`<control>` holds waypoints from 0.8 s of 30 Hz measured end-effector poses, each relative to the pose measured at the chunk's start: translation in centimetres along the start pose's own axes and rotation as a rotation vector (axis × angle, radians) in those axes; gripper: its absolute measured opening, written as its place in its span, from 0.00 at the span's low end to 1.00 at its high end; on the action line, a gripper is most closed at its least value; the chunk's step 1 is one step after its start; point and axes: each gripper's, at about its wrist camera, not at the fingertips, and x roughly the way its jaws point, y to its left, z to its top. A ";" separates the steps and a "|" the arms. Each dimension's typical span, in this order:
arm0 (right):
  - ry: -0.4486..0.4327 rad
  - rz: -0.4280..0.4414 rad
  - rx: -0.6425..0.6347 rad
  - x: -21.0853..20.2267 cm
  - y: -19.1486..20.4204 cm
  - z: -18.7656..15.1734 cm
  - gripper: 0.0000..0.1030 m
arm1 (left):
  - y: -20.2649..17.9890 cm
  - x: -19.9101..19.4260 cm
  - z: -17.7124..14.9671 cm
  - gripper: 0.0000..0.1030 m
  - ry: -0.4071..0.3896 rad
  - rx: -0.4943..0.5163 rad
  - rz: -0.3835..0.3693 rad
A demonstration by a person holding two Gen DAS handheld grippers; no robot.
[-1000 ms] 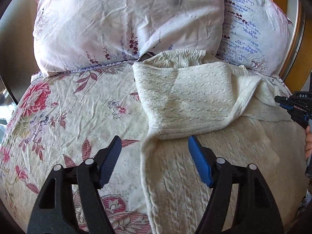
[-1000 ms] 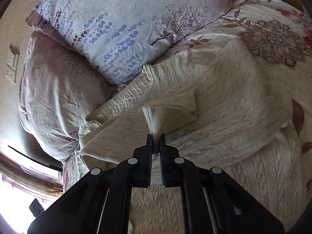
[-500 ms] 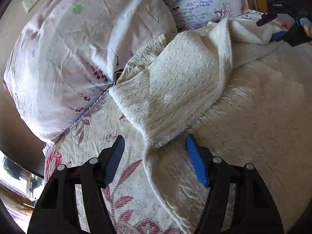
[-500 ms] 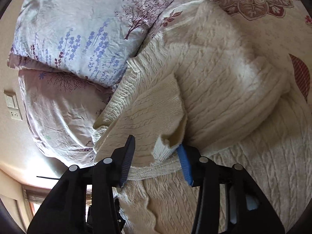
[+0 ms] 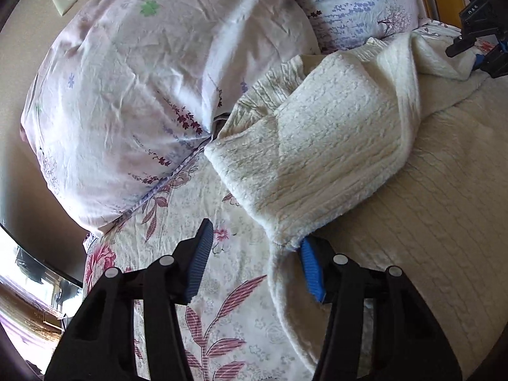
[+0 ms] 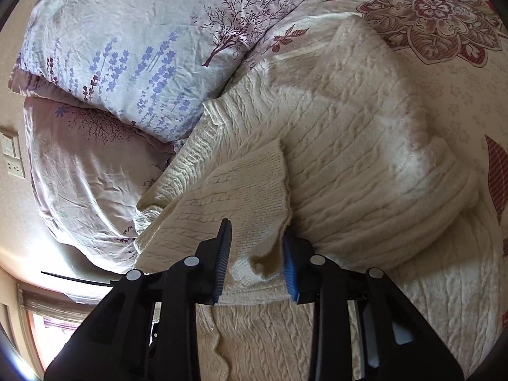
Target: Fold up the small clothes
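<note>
Lying on bed (image 5: pixel 177 231) below pillows (image 5: pixel 133 95): cream sweater (image 6: pixel 365 158). Left gripper (image 5: pixel 254 254) spread, closing at sweater's folded corner; right gripper (image 6: pixel 257 254) spread, closing around cuff (image 6: pixel 257 266).

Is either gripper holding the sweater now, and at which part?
Neither. The sleeve cuff of the sweater lies loose between the open right jaws; the left jaws are open too.

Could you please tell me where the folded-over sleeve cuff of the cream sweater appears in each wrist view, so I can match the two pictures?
Left wrist view: the sleeve cuff lies far upper right, beside the right gripper.
Right wrist view: the cuff sits low centre, loose between the open right jaws, which have just been closing.
Shared landmark: the lavender-print pillow, behind the cream sweater in both.
</note>
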 end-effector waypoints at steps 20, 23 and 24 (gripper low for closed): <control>-0.184 -0.088 -0.296 -2.1 3.8 1.8 0.05 | 6.2 0.7 0.5 0.72 0.147 -0.477 0.053; -0.117 -0.163 -0.238 -0.5 0.8 1.4 0.05 | 6.5 0.9 -0.3 0.72 0.181 -0.568 0.057; -0.111 -0.162 -0.223 -0.3 0.2 1.1 0.05 | 6.5 0.8 -0.4 0.73 0.188 -0.599 0.061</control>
